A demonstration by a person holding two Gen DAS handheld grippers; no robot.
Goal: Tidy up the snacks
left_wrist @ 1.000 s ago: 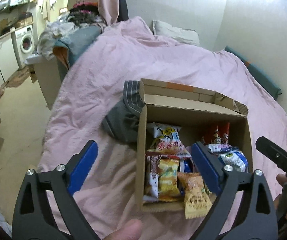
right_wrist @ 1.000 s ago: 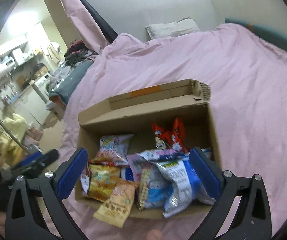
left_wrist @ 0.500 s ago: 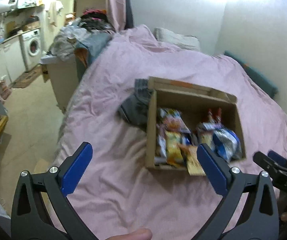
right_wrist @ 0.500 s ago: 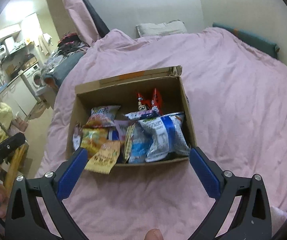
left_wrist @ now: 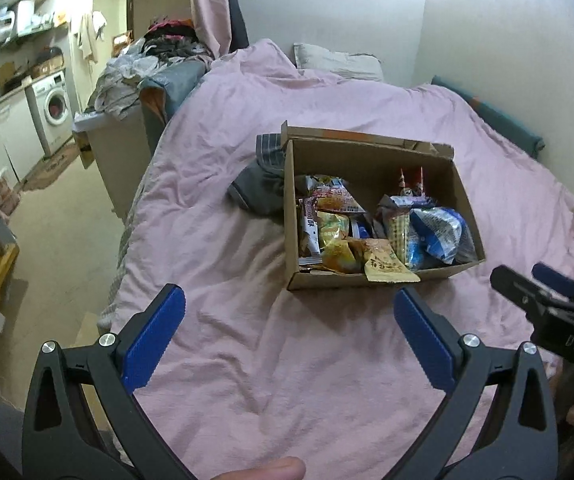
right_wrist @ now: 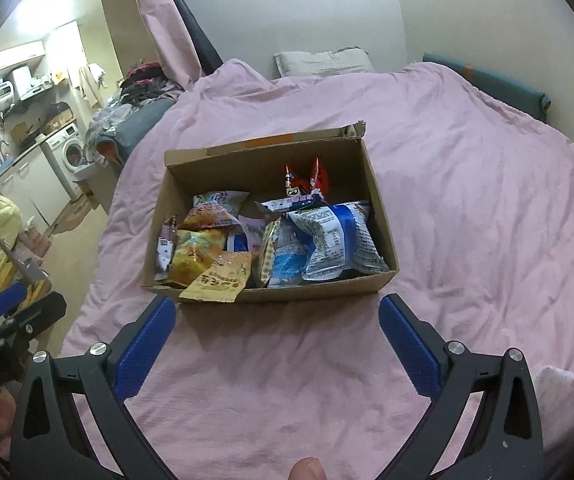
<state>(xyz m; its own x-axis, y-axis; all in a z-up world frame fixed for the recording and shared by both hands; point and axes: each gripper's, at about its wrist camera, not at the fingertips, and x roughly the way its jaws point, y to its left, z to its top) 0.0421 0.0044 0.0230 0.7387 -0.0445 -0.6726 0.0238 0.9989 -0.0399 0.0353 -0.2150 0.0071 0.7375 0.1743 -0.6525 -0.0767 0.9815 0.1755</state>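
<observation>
An open cardboard box (left_wrist: 371, 278) (right_wrist: 319, 292) lies on the pink bed cover, packed with several snack bags. A tan packet (left_wrist: 387, 266) (right_wrist: 217, 276) hangs over its near rim. A big blue-and-white bag (right_wrist: 335, 240) (left_wrist: 437, 234) fills the right side, and a red packet (right_wrist: 305, 180) stands at the back. My left gripper (left_wrist: 289, 316) is open and empty, held above the cover short of the box. My right gripper (right_wrist: 277, 330) is open and empty too, just in front of the box's near wall. Each gripper appears at the edge of the other's view.
A dark grey garment (left_wrist: 261, 186) lies against the box's left side. The pink cover (right_wrist: 467, 200) spreads wide on the right, with a pillow (right_wrist: 321, 62) at the wall. Left of the bed are a clothes pile (left_wrist: 143, 64), a washing machine (left_wrist: 53, 106) and open floor.
Both grippers have drawn back from over the box towards me and risen, so the box now lies farther ahead. Both stayed open and empty.
</observation>
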